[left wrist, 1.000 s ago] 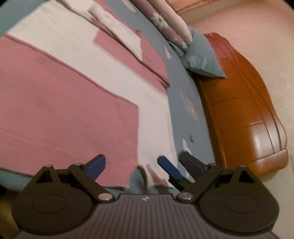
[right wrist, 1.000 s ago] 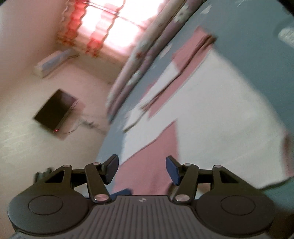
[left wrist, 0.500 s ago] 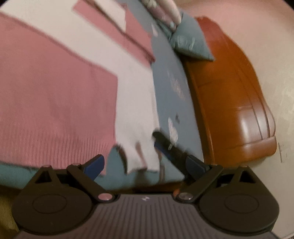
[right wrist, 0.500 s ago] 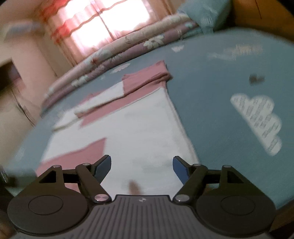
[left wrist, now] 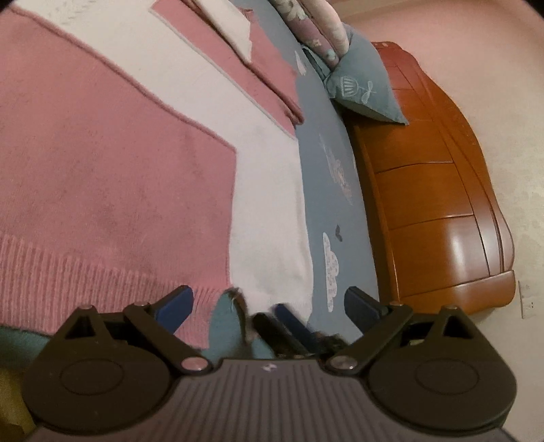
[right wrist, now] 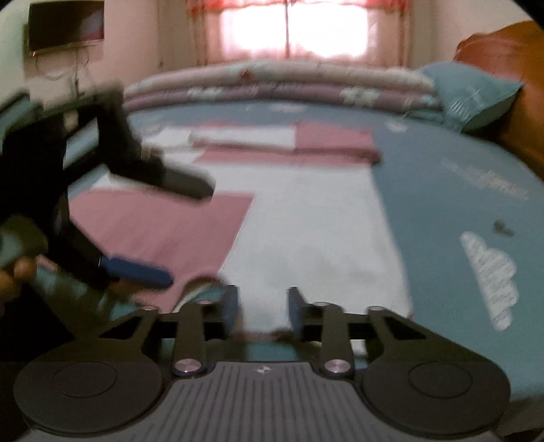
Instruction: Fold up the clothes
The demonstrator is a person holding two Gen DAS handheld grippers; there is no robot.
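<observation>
A pink-and-white knitted sweater lies flat on the blue bedsheet. At the sweater's near hem, the right gripper has just been narrowing around the white corner, still apart; the left gripper gapes wide beside it, lower than before.

Sunlit curtained window, wooden headboard, pink walls.

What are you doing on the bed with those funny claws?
A person is folding a pink and white sweater spread flat on the blue bed. Both grippers are at its near hem. The left gripper is wide open. The right gripper has just been closing over the white edge, not pinching it yet.
</observation>
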